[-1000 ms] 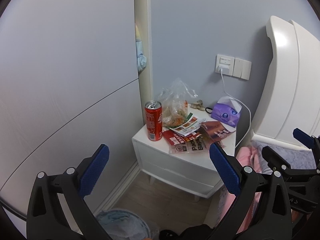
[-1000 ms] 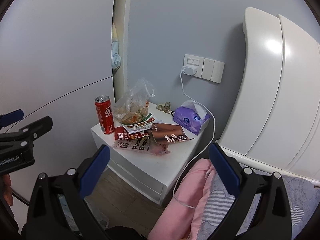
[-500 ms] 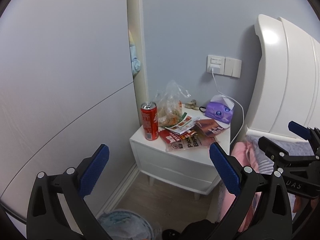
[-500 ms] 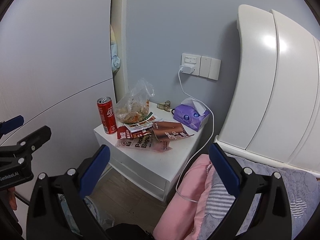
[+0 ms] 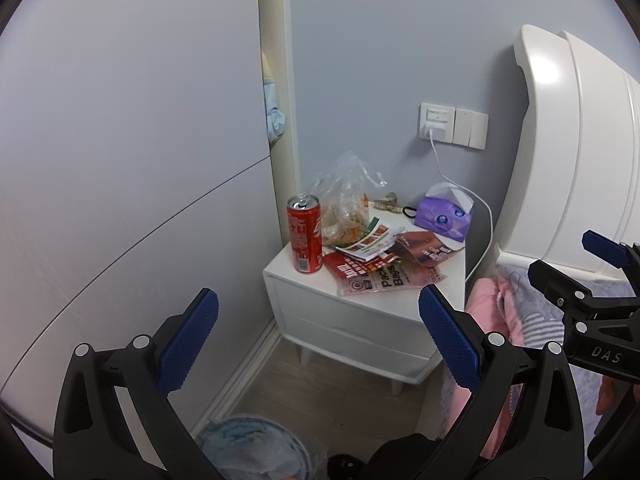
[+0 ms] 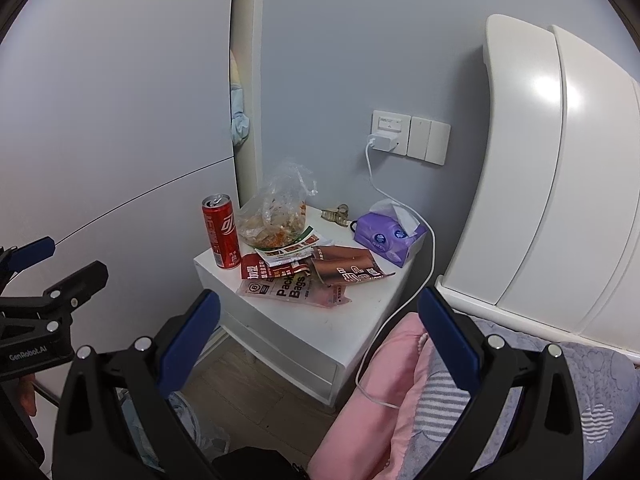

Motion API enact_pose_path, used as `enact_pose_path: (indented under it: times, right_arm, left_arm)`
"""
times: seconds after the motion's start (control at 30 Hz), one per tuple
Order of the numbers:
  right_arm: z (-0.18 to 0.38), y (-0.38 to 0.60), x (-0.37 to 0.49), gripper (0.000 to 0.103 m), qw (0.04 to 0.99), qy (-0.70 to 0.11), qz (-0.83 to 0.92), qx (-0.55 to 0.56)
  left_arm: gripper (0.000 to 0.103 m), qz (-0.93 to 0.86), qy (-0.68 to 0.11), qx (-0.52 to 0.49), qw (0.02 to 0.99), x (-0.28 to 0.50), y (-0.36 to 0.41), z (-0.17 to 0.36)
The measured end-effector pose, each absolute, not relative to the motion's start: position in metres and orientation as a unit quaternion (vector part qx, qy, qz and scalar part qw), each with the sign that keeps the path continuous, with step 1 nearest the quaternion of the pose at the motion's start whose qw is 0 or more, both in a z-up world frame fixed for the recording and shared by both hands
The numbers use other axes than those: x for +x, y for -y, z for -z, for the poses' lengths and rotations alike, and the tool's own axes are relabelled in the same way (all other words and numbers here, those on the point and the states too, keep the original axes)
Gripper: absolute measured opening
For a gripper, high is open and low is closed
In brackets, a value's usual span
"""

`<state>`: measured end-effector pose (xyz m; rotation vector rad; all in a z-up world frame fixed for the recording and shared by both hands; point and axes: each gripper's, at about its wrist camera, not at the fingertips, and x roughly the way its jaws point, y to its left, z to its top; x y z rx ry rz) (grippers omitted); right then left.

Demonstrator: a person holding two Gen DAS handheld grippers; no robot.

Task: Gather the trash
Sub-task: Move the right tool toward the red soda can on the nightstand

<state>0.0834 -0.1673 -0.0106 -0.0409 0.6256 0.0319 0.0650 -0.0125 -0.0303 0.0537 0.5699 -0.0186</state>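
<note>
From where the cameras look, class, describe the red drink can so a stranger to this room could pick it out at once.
Find the white bedside cabinet in the corner between the pale wardrobe door and the white headboard. At the left edge of its top, beside the crumpled clear plastic bag of food scraps, stands the tall slim red metal can. It alone stands upright with a silver opened top; the red wrappers beside it lie flat.

Purple tissue box (image 6: 387,236) on nightstand (image 6: 352,320); charger (image 6: 382,143) in wall socket.
</note>
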Motion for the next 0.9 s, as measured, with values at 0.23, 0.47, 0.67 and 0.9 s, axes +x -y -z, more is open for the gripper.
enact_pose_path:
  times: [0.23,0.47,0.67,0.9]
  right_arm:
    - [0.013,0.17,0.083,0.096,0.952,-0.304,-0.025,-0.023]
    - [0.022,0.179,0.09,0.096,0.95,-0.311,-0.032,-0.008]
    - [0.029,0.188,0.103,0.096,0.949,-0.312,-0.042,0.005]
    - [0.03,0.183,0.126,0.096,0.952,-0.3,-0.066,0.005]
  left_arm:
    - [0.097,0.017,-0.28,0.038,0.959,0.07,0.017,0.037]
    - [0.097,0.034,-0.288,0.042,0.956,0.082,0.02,0.048]
    - [0.097,0.029,-0.289,0.045,0.956,0.098,0.022,0.051]
    - [0.097,0.028,-0.299,0.037,0.953,0.119,0.019,0.061]
